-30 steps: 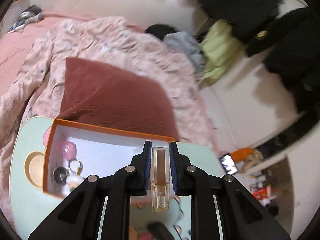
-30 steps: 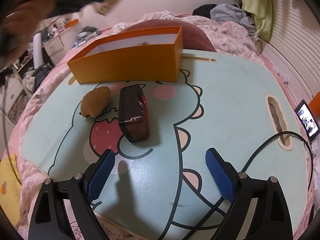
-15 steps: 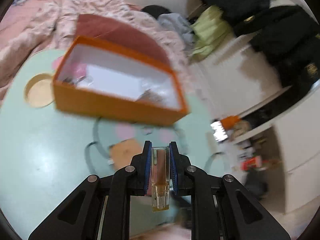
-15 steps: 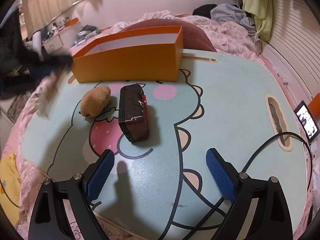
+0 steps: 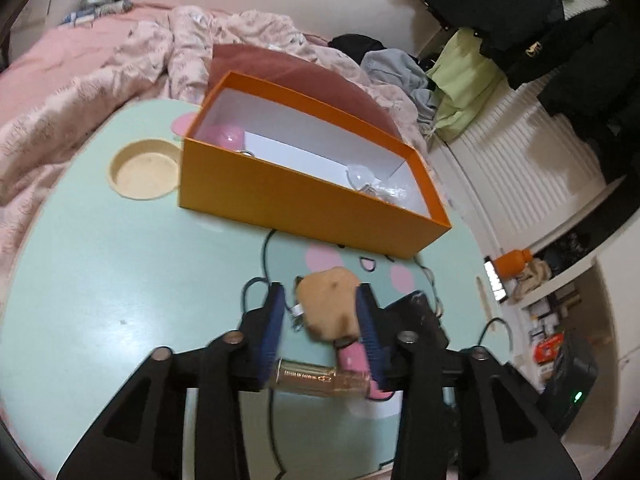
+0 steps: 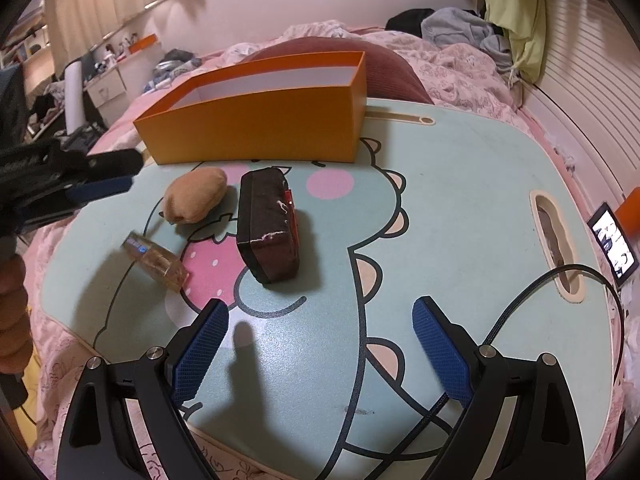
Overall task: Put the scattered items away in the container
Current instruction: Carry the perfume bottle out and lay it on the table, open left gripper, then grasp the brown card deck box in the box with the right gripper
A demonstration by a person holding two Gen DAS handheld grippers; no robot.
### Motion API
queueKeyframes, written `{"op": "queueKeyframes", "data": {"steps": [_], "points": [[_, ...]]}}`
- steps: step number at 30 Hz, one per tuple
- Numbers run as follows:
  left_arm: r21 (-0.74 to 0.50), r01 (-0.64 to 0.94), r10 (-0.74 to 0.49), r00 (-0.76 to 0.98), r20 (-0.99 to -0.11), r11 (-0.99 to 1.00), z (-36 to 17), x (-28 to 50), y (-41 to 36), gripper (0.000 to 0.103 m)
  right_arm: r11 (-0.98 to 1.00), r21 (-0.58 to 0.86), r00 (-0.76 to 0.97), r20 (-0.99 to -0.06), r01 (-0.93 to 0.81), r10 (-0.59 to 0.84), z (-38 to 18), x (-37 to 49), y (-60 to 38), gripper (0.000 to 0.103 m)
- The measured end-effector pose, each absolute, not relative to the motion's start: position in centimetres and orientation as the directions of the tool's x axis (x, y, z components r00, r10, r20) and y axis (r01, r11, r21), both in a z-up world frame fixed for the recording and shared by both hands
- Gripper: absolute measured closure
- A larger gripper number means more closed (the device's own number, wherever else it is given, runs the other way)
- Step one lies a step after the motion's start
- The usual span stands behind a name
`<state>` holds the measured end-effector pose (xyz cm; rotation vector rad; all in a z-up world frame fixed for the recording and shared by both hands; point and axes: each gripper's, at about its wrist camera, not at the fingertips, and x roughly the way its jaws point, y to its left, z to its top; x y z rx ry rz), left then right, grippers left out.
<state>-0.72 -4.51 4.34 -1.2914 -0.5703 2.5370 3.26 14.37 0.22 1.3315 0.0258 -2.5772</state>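
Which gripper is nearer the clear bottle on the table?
Left. The left gripper hangs just above the clear bottle, jaws opening; the right gripper sits farther off.

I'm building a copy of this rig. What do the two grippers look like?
Both alike: the left gripper and right gripper have black angular plastic arms with silver screws, and each finger carries a blue textured pad. No markings or sleeves are visible.

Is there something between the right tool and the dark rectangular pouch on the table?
Nothing visible. The right tool stands open above bare table, and the dark brown rectangular pouch lies just ahead of it. The tan plush toy and the clear small bottle lie off to the pouch's left, outside that path.
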Motion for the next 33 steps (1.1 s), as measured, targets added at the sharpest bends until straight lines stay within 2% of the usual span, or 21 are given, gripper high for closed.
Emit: {"op": "queueKeyframes", "data": {"steps": [8, 13, 18, 23, 25, 27, 29, 31, 33], "points": [[-0.250, -0.030, 0.220, -0.582, -0.783, -0.968, 3.1, 3.9, -3.4, 0.063, -0.971, 0.103, -0.555, -0.805, 0.218, -0.210, 0.2, 3.2, 14.4, 0.009], [-0.239, -0.042, 0.221, -0.561, -0.798, -0.970, 2.3, 5.8, -2.8, 0.063, -0.971, 0.137, -0.554, -0.802, 0.196, -0.225, 0.6, 3.1, 15.2, 0.010], [-0.175, -0.033, 0.165, -0.548, -0.820, -0.984, 1.6, 5.8, -2.3, 0.063, -0.973, 0.127, -0.589, -0.778, 0.195, -0.219, 2.4, 3.2, 15.5, 0.010], [-0.117, -0.032, 0.115, -0.550, -0.827, -0.993, 1.4, 5.6, -1.9, 0.058, -0.976, 0.102, -0.644, -0.737, 0.195, -0.206, 5.5, 2.9, 15.1, 0.010], [-0.081, -0.029, 0.083, -0.553, -0.829, -0.996, 1.2, 5.5, -1.6, 0.047, -0.971, 0.095, -0.661, -0.717, 0.220, -0.220, 6.9, 2.3, 14.5, 0.011], [-0.035, -0.029, 0.045, -0.555, -0.831, -0.999, 0.8, 5.4, -1.2, 0.029, -0.968, 0.075, -0.665, -0.714, 0.238, -0.219, 8.2, 1.3, 13.8, 0.015], [-0.039, -0.044, 0.057, -0.559, -0.827, -0.998, 0.6, 5.3, -1.0, 0.022, -0.961, 0.064, -0.650, -0.724, 0.268, -0.230, 9.6, -0.4, 13.1, 0.024], [-0.040, -0.049, 0.060, -0.563, -0.825, -0.998, 0.5, 5.2, -0.9, 0.018, -0.953, 0.089, -0.623, -0.738, 0.290, -0.258, 11.0, -2.4, 12.8, 0.029], [-0.041, -0.052, 0.063, -0.565, -0.823, -0.998, 0.2, 5.0, -0.8, 0.007, -0.942, 0.139, -0.573, -0.763, 0.305, -0.298, 12.2, -5.3, 12.5, 0.036]]}}
